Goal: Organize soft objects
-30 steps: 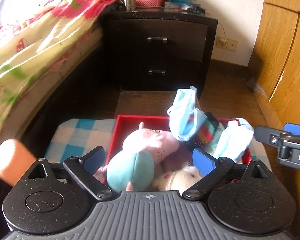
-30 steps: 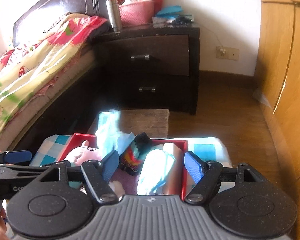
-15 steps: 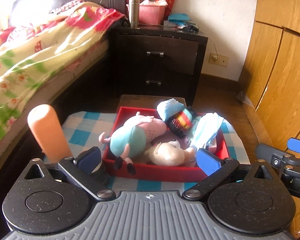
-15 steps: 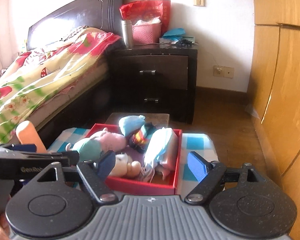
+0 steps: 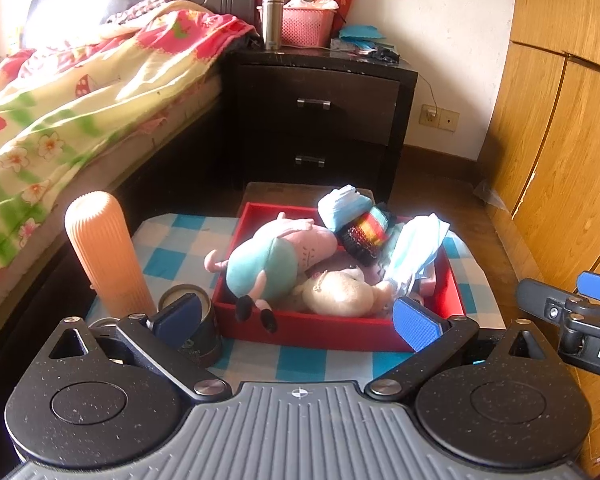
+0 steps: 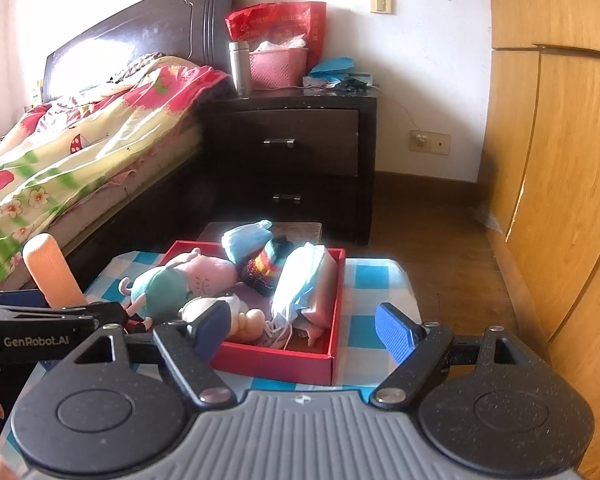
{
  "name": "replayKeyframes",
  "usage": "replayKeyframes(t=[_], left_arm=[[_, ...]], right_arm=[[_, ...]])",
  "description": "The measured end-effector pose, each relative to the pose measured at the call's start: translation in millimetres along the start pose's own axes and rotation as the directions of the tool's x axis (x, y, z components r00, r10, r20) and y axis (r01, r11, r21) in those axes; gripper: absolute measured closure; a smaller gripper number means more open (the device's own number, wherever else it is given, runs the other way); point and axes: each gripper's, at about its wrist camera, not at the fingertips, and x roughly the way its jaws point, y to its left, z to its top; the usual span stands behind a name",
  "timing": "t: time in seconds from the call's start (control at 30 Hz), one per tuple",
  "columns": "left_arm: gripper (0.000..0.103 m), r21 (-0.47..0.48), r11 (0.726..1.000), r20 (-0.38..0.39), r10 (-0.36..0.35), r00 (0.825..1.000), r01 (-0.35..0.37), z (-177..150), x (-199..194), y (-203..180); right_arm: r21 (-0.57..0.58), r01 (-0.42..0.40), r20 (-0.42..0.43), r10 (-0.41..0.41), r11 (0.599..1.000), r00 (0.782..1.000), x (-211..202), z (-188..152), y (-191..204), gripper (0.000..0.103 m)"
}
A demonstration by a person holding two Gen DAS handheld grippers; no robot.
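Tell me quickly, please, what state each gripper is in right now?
Left gripper: open, holding nothing; jaws have just been opening.
Right gripper: open, holding nothing; jaws have just been opening.

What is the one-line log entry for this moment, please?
left gripper: open, empty | right gripper: open, empty | red box: holds plush pig, masks, sock

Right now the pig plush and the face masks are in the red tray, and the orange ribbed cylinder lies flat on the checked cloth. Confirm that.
Not quite. The orange ribbed cylinder stands upright on the checked cloth, left of the red tray, as the left wrist view shows. The pig plush and the face masks are in the tray.
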Motion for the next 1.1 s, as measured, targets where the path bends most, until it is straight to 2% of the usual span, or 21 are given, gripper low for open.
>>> replayKeyframes(t=[0.63, 1.1], left_arm=[[0.006, 0.011, 1.0, 0.001, -0.002, 1.0, 0.002, -3.9, -1.6, -2.8], [0.006, 0.004, 0.999, 0.024, 0.033, 0.999, -0.033, -3.2, -4.8, -6.3]], right_arm=[[-0.007, 0.004, 0.022, -0.004, 1.0, 1.0, 2.4, -1.9, 11.2, 0.044], [0.007, 0.013, 0.039, -0.013, 1.0, 0.999, 0.9, -3.3, 12.2, 0.044]])
